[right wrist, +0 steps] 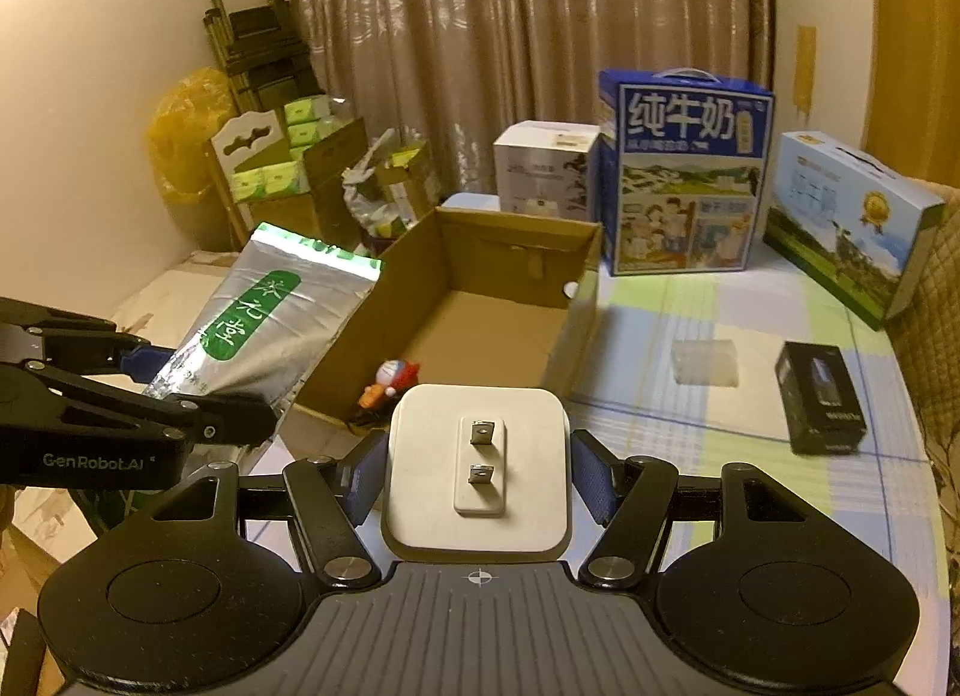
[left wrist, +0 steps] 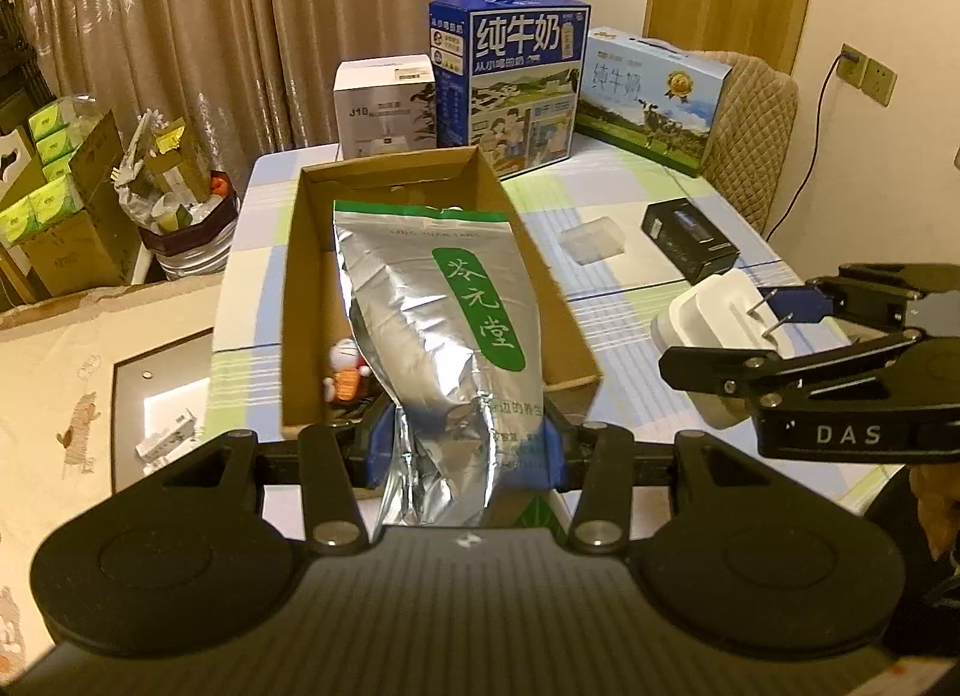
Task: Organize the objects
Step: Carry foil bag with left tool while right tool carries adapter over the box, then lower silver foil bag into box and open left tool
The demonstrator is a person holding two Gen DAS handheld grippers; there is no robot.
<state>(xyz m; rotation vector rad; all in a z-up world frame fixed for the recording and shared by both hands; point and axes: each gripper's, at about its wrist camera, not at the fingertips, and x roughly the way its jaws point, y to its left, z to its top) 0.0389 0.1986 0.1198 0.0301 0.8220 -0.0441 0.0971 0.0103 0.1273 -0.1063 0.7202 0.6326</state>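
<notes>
The left gripper (left wrist: 465, 447) pinches the lower end of a silver foil pouch (left wrist: 432, 324), held tilted over the open cardboard box (right wrist: 468, 282) on the desk (right wrist: 690, 426); a small toy figure (right wrist: 390, 381) lies inside. Right of it, the right gripper (right wrist: 477, 474) clamps a white plug adapter (right wrist: 477, 468), prongs facing outward.

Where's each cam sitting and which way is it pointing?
Left wrist: on the left hand-held gripper, looking along the foil bag it grips into the cardboard box; right hand-held gripper at right.
Right wrist: on the right hand-held gripper, facing its white charger and the box.
Shared: box, bag, charger, milk cartons.
</notes>
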